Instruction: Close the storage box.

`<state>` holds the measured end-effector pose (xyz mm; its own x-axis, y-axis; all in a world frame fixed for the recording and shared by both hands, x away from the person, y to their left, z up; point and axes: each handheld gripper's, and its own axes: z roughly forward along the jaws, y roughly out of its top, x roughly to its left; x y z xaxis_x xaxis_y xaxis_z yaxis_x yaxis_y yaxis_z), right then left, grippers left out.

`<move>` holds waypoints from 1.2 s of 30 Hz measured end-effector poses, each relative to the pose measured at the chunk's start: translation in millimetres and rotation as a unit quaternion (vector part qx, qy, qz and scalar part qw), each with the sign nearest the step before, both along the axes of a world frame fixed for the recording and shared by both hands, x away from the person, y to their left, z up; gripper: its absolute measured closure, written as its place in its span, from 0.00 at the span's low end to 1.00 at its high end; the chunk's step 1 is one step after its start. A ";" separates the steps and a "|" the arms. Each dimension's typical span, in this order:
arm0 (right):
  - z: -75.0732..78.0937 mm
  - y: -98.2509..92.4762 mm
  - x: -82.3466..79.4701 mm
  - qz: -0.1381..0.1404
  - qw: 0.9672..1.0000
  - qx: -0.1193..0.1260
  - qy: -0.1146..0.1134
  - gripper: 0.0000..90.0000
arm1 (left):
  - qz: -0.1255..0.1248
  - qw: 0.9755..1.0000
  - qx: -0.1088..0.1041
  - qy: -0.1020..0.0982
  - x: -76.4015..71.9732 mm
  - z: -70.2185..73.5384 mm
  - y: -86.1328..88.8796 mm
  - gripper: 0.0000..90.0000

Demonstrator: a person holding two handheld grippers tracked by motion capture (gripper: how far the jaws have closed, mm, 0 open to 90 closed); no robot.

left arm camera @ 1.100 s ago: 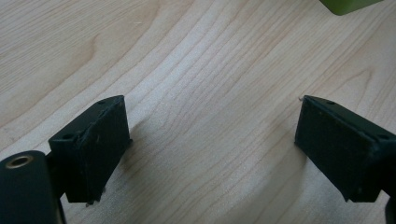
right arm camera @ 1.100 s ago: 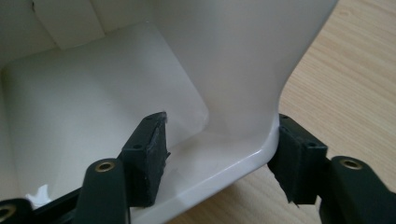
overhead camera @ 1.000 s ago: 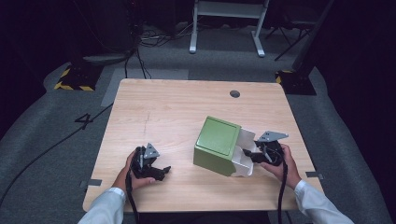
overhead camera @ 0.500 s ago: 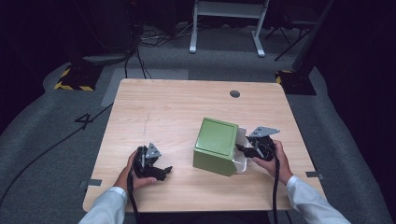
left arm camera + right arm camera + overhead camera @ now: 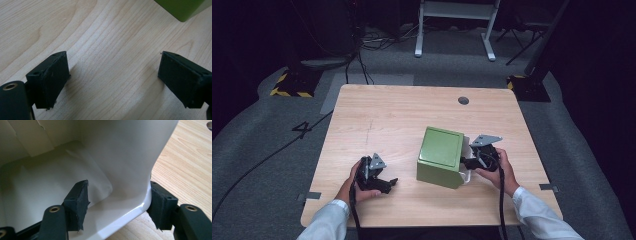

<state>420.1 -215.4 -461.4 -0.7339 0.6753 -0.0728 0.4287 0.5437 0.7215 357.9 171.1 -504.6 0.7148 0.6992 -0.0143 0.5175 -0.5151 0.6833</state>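
High view is showing a green box [image 5: 441,156] lying on its side near the middle-right of the wooden bench [image 5: 402,115], its white open interior facing the person's right. The right tool [image 5: 470,161] is reaching into that opening. Right gripper view is showing one jaw inside the white cavity and the other outside, straddling the box's white wall [image 5: 140,170] at its rim; the outer jaw is sitting against the wall, while the inner jaw is standing a little off it, so the grip is not yet clamping. The left tool [image 5: 384,184] is resting on the bench well apart from the box, and left gripper view is showing its jaws standing wide over bare wood, holding nothing, with a corner of the green box [image 5: 183,8] ahead.

Step in hand, as judged: the right tool is taking hold of the box wall. Next move is calling for closing the jaws firmly on the wall before any lift or turn; the smooth wall is looking liable to slip. The left tool is free for steadying the green side.
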 end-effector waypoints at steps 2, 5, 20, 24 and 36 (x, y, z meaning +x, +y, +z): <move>1.3 -4.6 -0.5 -0.001 1.000 0.011 0.007 0.45 | 0.000 1.000 0.000 0.000 0.0 0.0 0.0 0.11; 5.4 -10.2 -5.1 0.000 1.000 0.017 0.003 0.45 | 0.000 1.000 0.001 -0.002 0.0 0.1 0.1 0.11; 23.7 -37.5 -29.1 0.017 0.998 0.051 -0.018 0.44 | -0.001 1.000 0.000 0.000 -0.8 0.0 0.2 0.11; 21.8 -53.4 -33.1 0.017 0.998 0.054 -0.012 0.50 | -0.002 1.000 0.001 0.000 -0.9 0.0 0.3 0.11; -7.8 -45.9 -30.5 0.044 0.999 0.005 0.028 0.57 | -0.001 1.000 -0.001 0.001 -1.0 -0.1 0.2 0.11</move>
